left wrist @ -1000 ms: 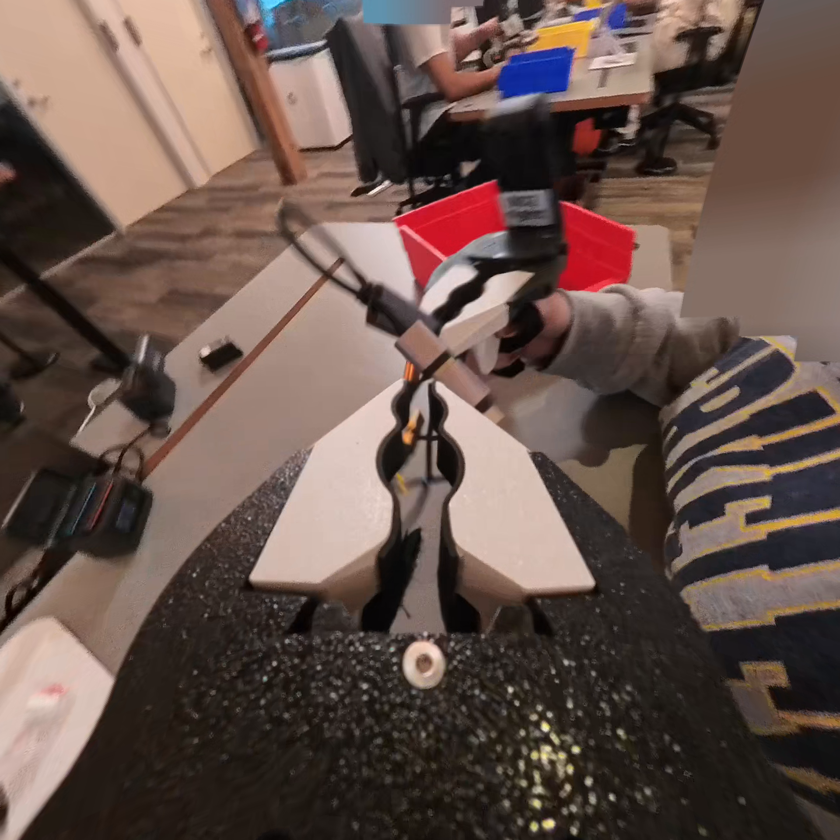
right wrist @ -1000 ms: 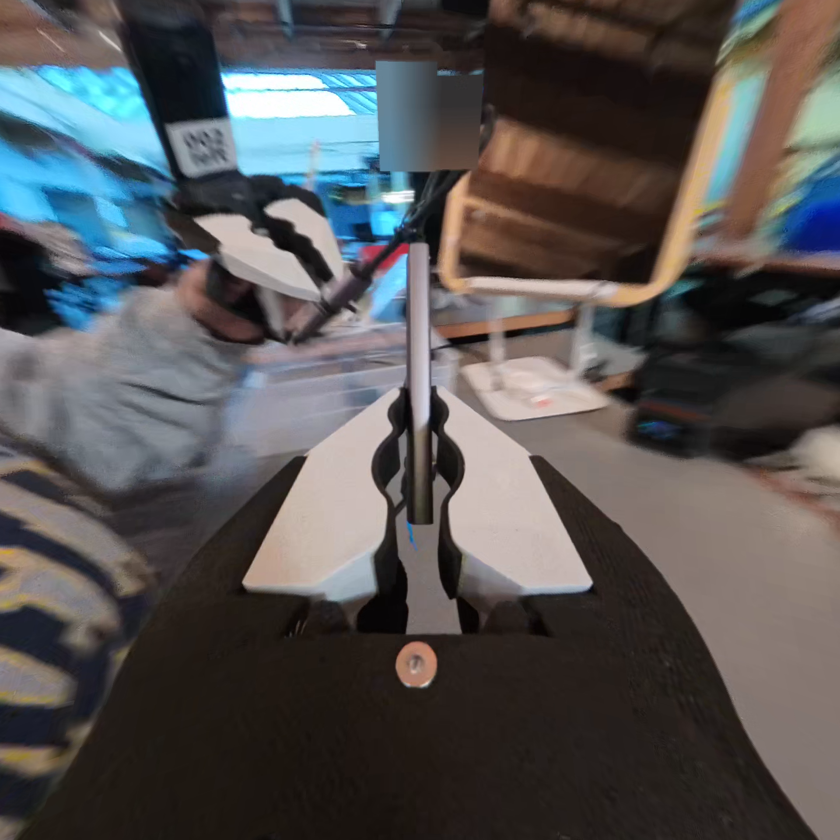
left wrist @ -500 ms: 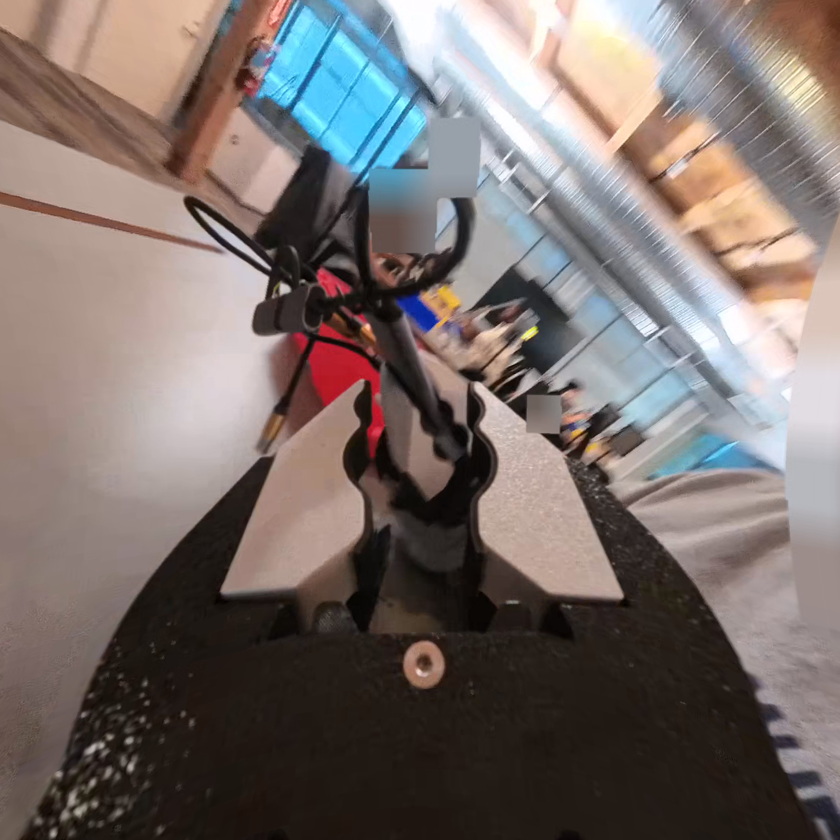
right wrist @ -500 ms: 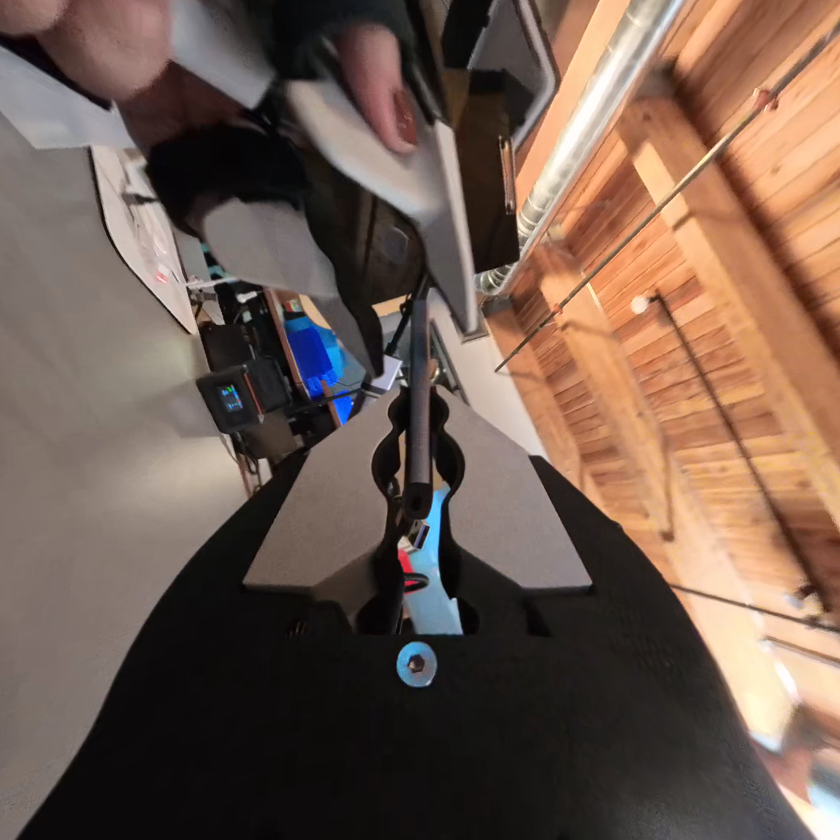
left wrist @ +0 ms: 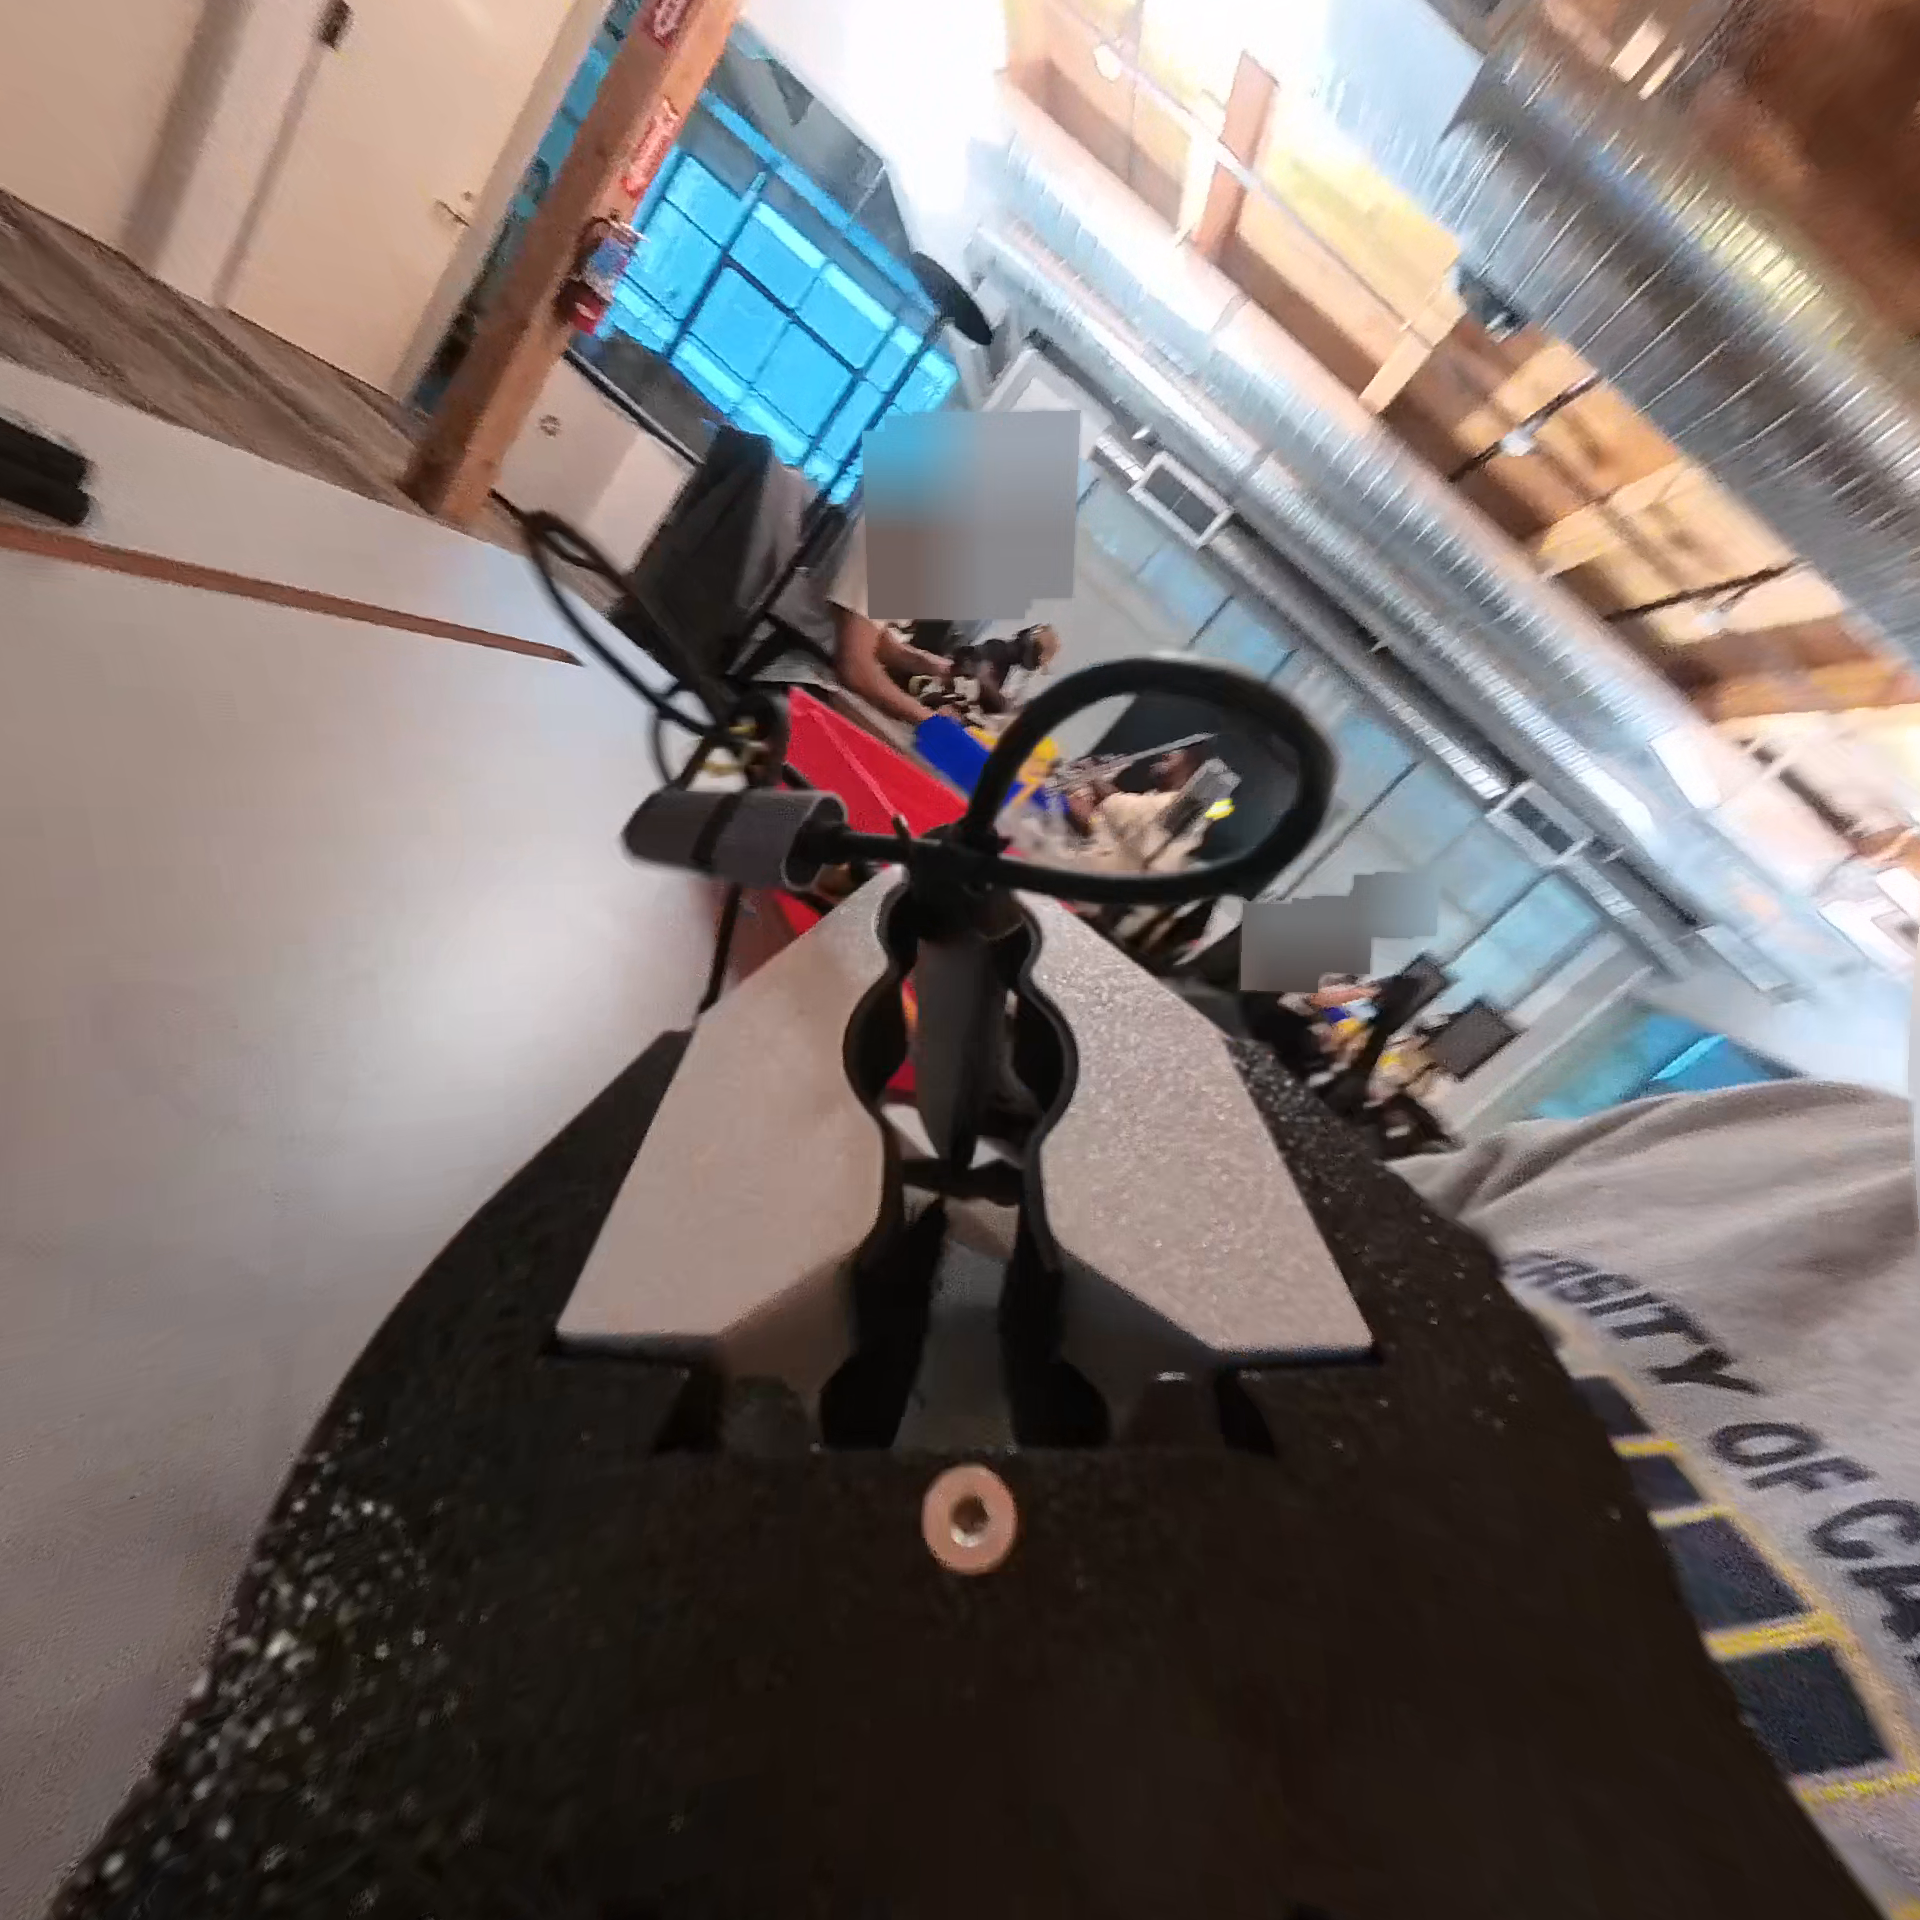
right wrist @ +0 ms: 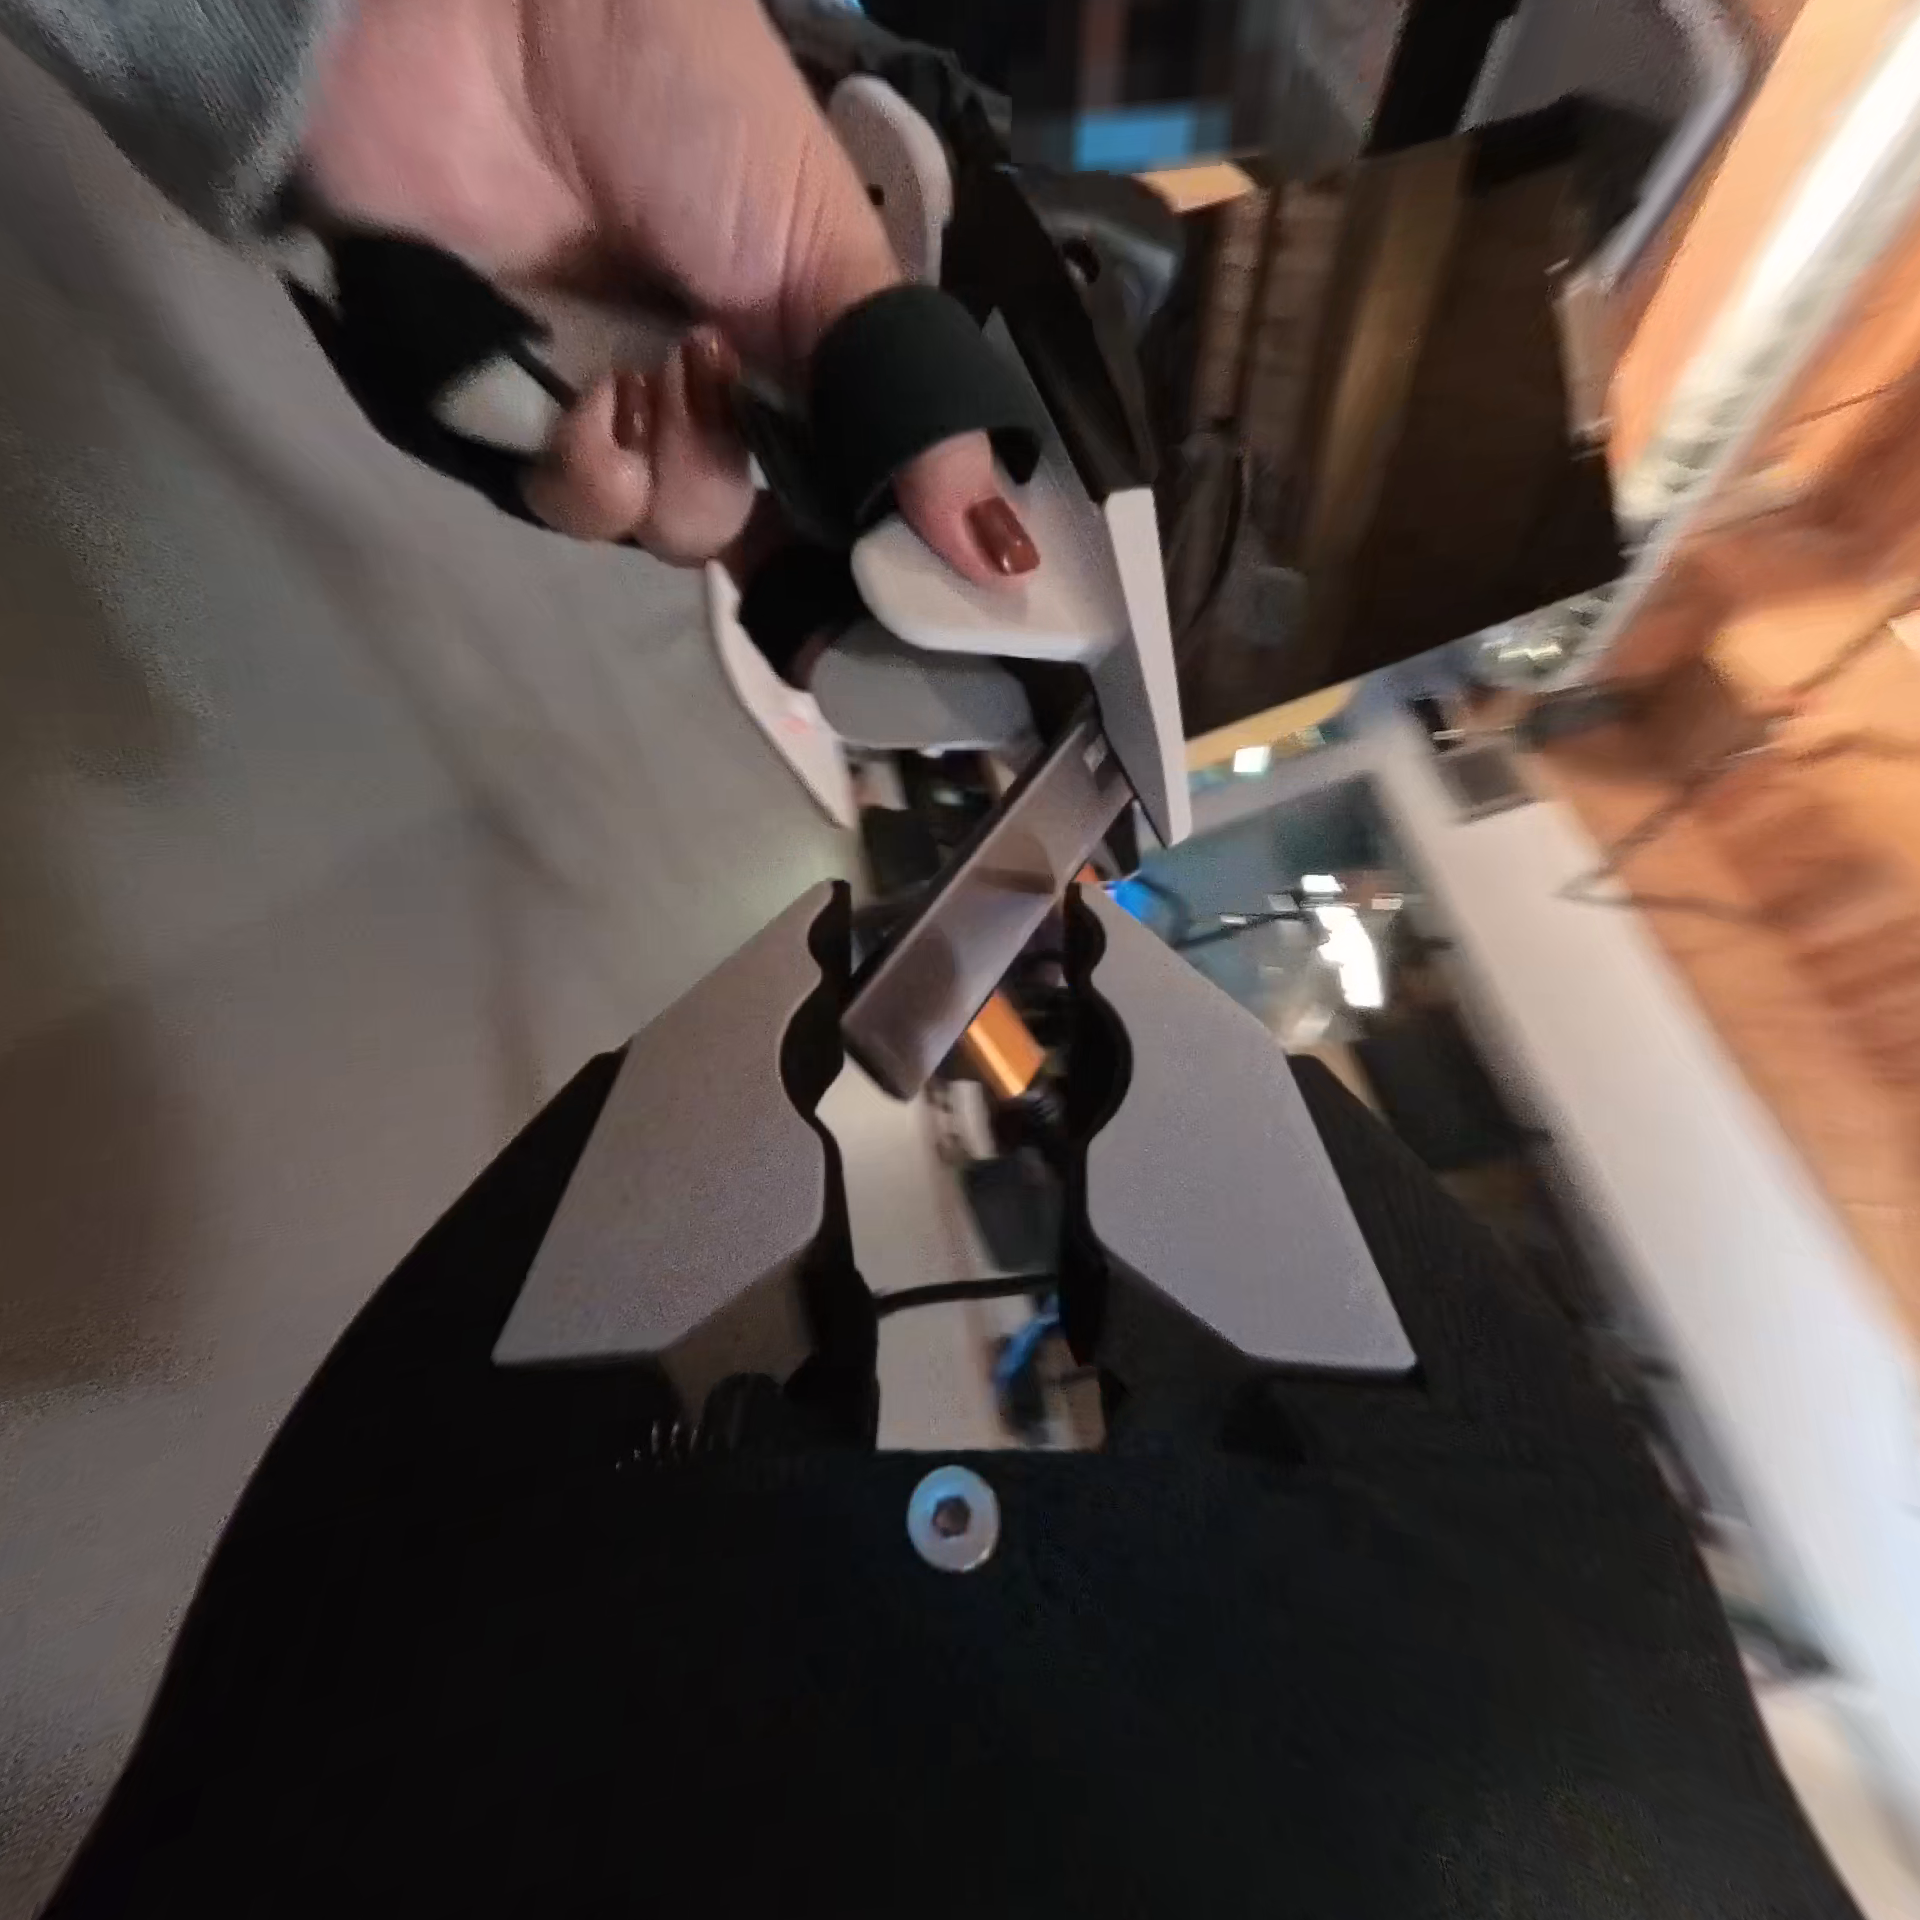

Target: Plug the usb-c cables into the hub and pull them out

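My left gripper (left wrist: 961, 914) is shut on the grey hub (left wrist: 961, 1039), which shows edge-on between its fingers. The hub's black cable (left wrist: 1288, 769) loops above the fingertips and ends in a grey plug (left wrist: 727, 831) hanging to the left. In the right wrist view the hub (right wrist: 977, 935) lies slantwise between the spread fingers of my right gripper (right wrist: 956, 904), which is open. The hub's far end is clamped by the left gripper's white finger (right wrist: 1138, 623), held by a hand (right wrist: 675, 187).
The pale table (left wrist: 260, 935) fills the left side, also in the right wrist view (right wrist: 260, 831). More black cables (left wrist: 675, 707) and a red bin (left wrist: 862, 769) lie beyond the hub. A grey sleeve (left wrist: 1662, 1247) is at the right. People sit at desks far behind.
The right gripper, shut on the hub a second ago, has opened. The left gripper has closed on the hub and now holds it. Both views have tilted sharply.
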`<move>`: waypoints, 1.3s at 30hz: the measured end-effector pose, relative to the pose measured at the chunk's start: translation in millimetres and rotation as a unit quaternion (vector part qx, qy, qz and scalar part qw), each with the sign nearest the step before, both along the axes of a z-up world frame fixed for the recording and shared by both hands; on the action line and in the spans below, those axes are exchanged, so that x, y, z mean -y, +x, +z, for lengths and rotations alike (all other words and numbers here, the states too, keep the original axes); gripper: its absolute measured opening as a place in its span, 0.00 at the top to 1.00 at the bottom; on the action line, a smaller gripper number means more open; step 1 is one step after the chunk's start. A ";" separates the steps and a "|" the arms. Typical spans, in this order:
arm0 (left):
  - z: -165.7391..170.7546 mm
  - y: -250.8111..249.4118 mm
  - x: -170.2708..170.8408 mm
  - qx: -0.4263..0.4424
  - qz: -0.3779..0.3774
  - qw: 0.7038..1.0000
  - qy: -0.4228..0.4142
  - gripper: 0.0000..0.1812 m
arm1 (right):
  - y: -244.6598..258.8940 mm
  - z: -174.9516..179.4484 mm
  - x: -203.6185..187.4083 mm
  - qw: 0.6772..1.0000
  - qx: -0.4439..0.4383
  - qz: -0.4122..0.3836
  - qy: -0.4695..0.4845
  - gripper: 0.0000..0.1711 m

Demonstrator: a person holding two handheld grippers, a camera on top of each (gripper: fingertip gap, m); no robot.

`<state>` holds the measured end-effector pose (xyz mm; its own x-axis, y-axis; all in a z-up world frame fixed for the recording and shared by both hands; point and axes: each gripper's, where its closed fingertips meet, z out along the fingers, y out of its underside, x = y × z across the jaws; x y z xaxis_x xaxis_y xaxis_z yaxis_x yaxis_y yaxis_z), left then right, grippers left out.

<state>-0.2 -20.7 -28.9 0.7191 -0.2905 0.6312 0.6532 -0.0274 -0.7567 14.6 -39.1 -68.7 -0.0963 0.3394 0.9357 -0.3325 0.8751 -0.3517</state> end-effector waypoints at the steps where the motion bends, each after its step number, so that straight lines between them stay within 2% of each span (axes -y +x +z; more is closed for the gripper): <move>1: -2.2 -3.2 1.8 -0.030 0.013 0.999 -0.007 0.95 | 2.3 -4.3 0.1 0.999 0.036 0.015 -0.029 0.77; 4: -0.6 2.7 8.9 -0.162 0.014 0.987 0.004 0.96 | 7.7 -7.4 1.1 0.982 0.127 0.053 -0.130 0.74; 8: -16.1 5.4 11.0 -0.340 0.038 0.939 -0.039 0.96 | 22.6 11.6 9.5 0.932 0.209 0.131 -0.264 0.75; 11: -20.8 13.5 14.8 -0.431 0.033 0.901 -0.033 0.96 | 19.1 13.3 -1.0 0.926 0.220 0.113 -0.284 0.79; 13: -24.8 21.7 17.1 -0.447 0.007 0.894 -0.027 0.96 | 13.9 -5.9 -4.7 0.932 0.252 0.078 -0.249 0.81; 16: -27.5 33.5 19.7 -0.444 -0.030 0.895 -0.002 0.96 | 13.7 -25.0 4.8 0.923 0.298 0.078 -0.233 0.83; 19: -30.6 42.8 19.8 -0.437 -0.055 0.898 0.012 0.96 | 13.1 -29.5 12.5 0.915 0.312 0.086 -0.240 0.83; 21: -33.4 49.7 19.2 -0.429 -0.075 0.900 0.016 0.96 | 13.9 -27.2 16.1 0.911 0.312 0.097 -0.251 0.95; 25: -40.6 45.5 18.4 -0.386 -0.084 0.919 -0.024 0.96 | 18.3 -34.5 13.1 0.901 0.347 0.100 -0.239 0.96; 26: -43.7 43.8 19.6 -0.391 -0.083 0.916 -0.037 0.92 | 18.3 -37.6 10.1 0.905 0.349 0.092 -0.228 0.96; 27: -48.3 40.2 19.8 -0.402 -0.074 0.911 -0.058 0.81 | 17.7 -40.0 6.5 0.909 0.346 0.083 -0.215 0.96; 28: -54.4 38.5 21.3 -0.421 -0.073 0.901 -0.080 0.79 | 17.7 -41.9 4.2 0.913 0.346 0.077 -0.204 0.96; 31: -64.8 41.6 25.8 -0.461 -0.087 0.877 -0.109 0.87 | 21.2 -44.1 5.0 0.915 0.349 0.084 -0.185 0.96; 32: -67.5 44.8 27.2 -0.465 -0.099 0.872 -0.113 0.95 | 22.5 -45.4 6.0 0.916 0.350 0.086 -0.177 0.96; 36: -78.9 46.4 29.7 -0.484 -0.116 0.856 -0.139 0.96 | 23.6 -53.8 7.5 0.917 0.360 0.081 -0.154 0.96; 39: -79.1 46.9 32.3 -0.495 -0.116 0.852 -0.129 0.96 | 23.2 -52.4 11.7 0.912 0.363 0.089 -0.171 0.96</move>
<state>46.7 -53.0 -108.1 0.8785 -0.4402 -0.1855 -0.3459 -0.3185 -0.8826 37.8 -50.8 -121.1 -0.7295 0.5186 0.4459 -0.0296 0.6274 -0.7781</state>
